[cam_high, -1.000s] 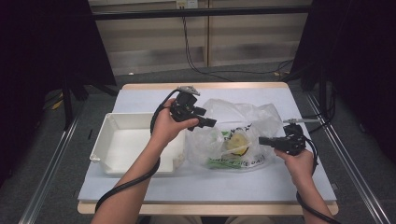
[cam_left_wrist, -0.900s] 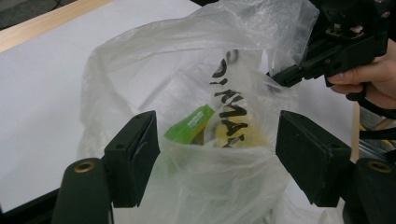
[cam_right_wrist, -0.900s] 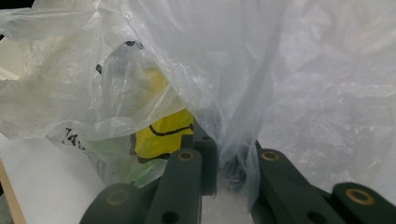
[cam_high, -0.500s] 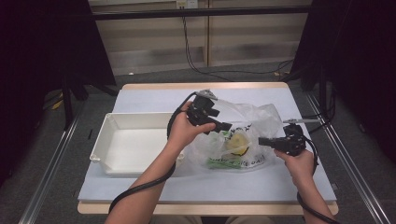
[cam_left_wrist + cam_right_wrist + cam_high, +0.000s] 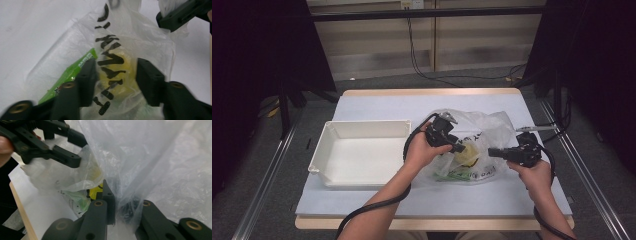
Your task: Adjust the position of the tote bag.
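Observation:
A clear plastic bag (image 5: 484,127) with black lettering lies right of centre on the table. Inside it are a yellow item (image 5: 125,67) and a green packet (image 5: 75,67). My left gripper (image 5: 116,75) reaches down onto the bag. Its jaws have just been closing and now press on the yellow item through the film. In the high view the left gripper (image 5: 460,148) sits at the bag's left side. My right gripper (image 5: 125,212) is shut on a fold of the bag's film at the right side and holds it up. The right gripper (image 5: 492,151) points left, toward the left one.
An empty white tray (image 5: 362,155) stands on the left of the table, close to my left forearm. A white sheet (image 5: 377,107) covers the tabletop. Cables trail from both grippers toward the front edge. Metal rails run along both sides of the table.
My left hand has moved right from near the tray's edge and down onto the bag. Its jaws have narrowed around the yellow item. The right gripper has kept still.

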{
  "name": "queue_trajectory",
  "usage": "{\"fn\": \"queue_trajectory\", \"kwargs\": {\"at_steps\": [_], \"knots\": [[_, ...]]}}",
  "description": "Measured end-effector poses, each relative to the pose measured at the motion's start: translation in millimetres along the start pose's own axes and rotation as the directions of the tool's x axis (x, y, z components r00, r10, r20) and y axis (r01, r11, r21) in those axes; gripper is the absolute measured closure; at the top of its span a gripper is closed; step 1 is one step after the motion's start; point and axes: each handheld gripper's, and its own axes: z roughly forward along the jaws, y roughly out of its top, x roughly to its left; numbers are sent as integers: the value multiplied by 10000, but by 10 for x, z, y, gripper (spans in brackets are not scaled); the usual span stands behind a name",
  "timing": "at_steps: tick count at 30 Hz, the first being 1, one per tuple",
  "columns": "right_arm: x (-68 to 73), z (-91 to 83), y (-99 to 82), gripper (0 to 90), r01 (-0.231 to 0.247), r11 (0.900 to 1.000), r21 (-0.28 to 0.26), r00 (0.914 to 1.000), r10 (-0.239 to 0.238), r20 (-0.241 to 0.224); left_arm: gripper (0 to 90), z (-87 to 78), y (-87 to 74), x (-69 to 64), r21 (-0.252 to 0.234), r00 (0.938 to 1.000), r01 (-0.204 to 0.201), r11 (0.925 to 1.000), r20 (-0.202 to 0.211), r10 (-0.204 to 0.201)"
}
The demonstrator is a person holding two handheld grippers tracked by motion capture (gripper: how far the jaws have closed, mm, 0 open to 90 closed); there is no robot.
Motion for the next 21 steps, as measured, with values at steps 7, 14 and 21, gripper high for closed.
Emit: {"fn": "queue_trajectory", "kwargs": {"at_steps": [7,14,21], "knots": [[-13,-115,117,833,-89,9997,-237,9999,90,68,883,29,-62,-16,191,9996,141,9997,240,-145],[-216,-206,261,767,-955,9942,-490,9941,977,461,900,39,-172,-18,619,9996,22,9981,276,-39],[-226,-239,180,517,-562,9983,-180,9933,577,998,900,-9,-183,-36,413,9987,-61,9991,500,40]]}}
